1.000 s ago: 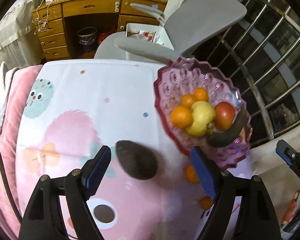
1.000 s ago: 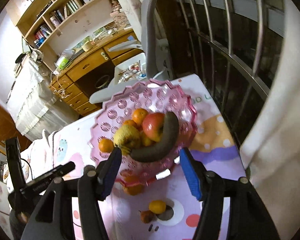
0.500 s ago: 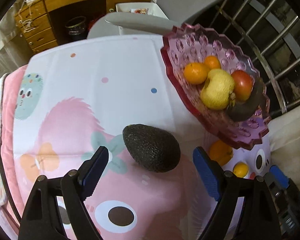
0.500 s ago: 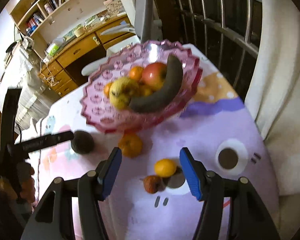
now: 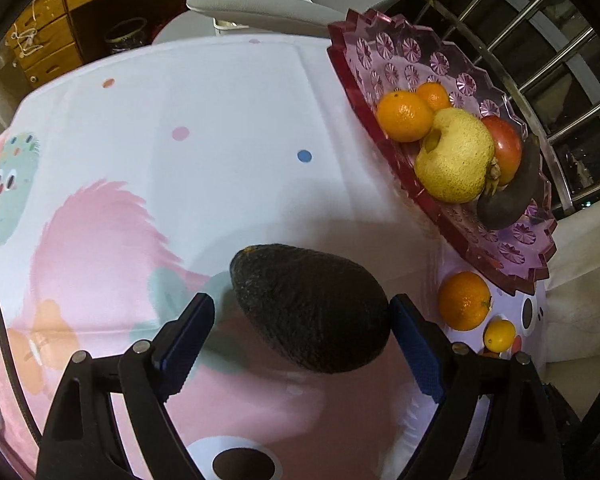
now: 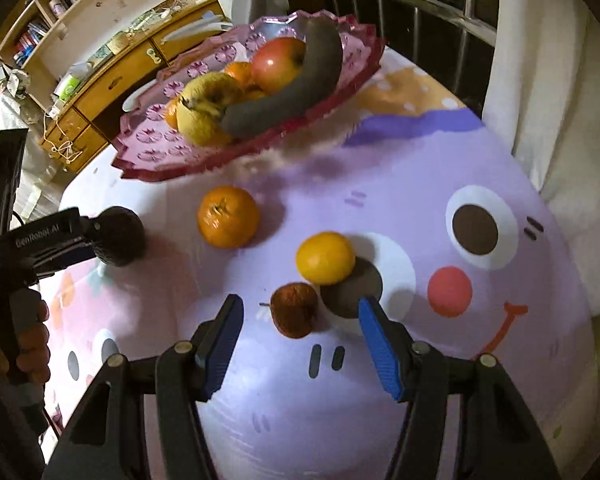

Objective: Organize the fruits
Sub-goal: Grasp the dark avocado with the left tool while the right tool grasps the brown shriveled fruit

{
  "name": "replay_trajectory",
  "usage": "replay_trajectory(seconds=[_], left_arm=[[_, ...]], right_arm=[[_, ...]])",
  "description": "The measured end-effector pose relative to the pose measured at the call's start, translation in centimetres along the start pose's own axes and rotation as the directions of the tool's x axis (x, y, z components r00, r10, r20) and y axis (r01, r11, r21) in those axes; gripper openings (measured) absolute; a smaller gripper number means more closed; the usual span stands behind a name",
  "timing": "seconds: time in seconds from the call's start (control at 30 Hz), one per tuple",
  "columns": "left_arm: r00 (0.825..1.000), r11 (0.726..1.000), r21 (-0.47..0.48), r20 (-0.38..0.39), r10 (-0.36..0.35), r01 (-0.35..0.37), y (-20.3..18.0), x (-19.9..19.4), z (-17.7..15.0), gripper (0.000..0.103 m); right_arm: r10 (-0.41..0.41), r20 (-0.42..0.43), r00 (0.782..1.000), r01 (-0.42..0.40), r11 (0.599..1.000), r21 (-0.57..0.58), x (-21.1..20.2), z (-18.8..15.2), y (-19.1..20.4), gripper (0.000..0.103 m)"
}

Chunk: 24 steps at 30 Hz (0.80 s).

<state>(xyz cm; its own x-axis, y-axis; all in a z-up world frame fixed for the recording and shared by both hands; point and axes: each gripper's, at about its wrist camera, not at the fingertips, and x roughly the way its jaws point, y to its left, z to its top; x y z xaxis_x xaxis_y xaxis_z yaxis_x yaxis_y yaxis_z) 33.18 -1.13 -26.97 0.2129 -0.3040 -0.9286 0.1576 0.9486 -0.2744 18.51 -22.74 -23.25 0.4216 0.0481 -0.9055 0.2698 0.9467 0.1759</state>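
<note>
L wrist view: pink glass bowl (image 5: pixel 384 64) at upper right holds two oranges, a yellow pear-like fruit (image 5: pixel 454 156), a red apple (image 5: pixel 506 148) and a dark banana (image 5: pixel 516 200). My left gripper (image 5: pixel 302 328) has jaws opening w/ the avocado (image 5: pixel 312 312) between the pads; right pad looks touching or nearly so, left pad clear, so not gripped. Loose orange (image 5: pixel 465 306) and small yellow fruit (image 5: pixel 499 335) lie by the bowl's near rim. Open cloth (image 5: pixel 220 120) to the left.

R wrist view: same bowl (image 6: pixel 172 148), same load. My right gripper (image 6: pixel 300 322) is released, jaws apart, around a small brown wrinkled fruit (image 6: pixel 294 310), no contact. Yellow fruit (image 6: pixel 326 258) just beyond it. Table edge falls away at right; free cloth (image 6: pixel 440 168) there.
</note>
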Motion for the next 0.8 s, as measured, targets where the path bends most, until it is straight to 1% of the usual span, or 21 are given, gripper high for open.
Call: replay_trajectory(seconds=[0.13,0.2,0.27,0.33,0.43,0.53,0.6,0.67,0.8], left_arm=[[1.0,1.0,0.004,0.0,-0.012,0.012,0.1,0.6,0.0,0.088],[1.0,1.0,0.013,0.005,-0.015,0.015,0.1,0.8,-0.1,0.087],[0.999,0.999,0.018,0.01,-0.031,0.03,0.0,0.9,-0.1,0.084],[0.998,0.998,0.025,0.018,-0.054,0.054,-0.1,0.8,-0.1,0.076],[0.998,0.998,0.027,0.027,-0.063,0.063,-0.3,0.7,-0.1,0.076],[0.997,0.997,0.025,0.034,-0.072,0.071,-0.1,0.5,-0.3,0.076],[0.997,0.997,0.017,0.037,-0.073,0.072,0.0,0.4,-0.4,0.075],[0.997,0.997,0.006,0.039,-0.072,0.072,0.1,0.4,-0.5,0.075],[0.996,0.997,-0.027,0.05,-0.068,0.069,0.4,-0.2,-0.7,0.075]], right_arm=[[-0.015,0.001,1.0,0.015,1.0,-0.014,0.4,-0.4,0.4,0.059],[-0.018,-0.002,1.0,0.018,1.0,-0.021,0.7,-0.5,0.6,0.054],[-0.021,-0.01,1.0,0.021,0.999,-0.025,1.0,-0.5,0.6,0.051],[-0.029,-0.013,0.999,0.029,0.999,-0.033,1.1,-0.7,0.9,0.048],[-0.032,-0.019,0.999,0.032,0.998,-0.045,1.3,-0.8,1.1,0.045],[-0.037,-0.032,0.999,0.035,0.998,-0.056,1.5,-1.0,1.2,0.04],[-0.038,-0.03,0.999,0.036,0.997,-0.065,1.5,-1.2,1.3,0.033],[-0.036,-0.032,0.999,0.033,0.997,-0.072,1.5,-1.1,1.3,0.028],[-0.018,-0.044,0.999,0.014,0.996,-0.087,1.4,-1.1,1.1,0.027]])
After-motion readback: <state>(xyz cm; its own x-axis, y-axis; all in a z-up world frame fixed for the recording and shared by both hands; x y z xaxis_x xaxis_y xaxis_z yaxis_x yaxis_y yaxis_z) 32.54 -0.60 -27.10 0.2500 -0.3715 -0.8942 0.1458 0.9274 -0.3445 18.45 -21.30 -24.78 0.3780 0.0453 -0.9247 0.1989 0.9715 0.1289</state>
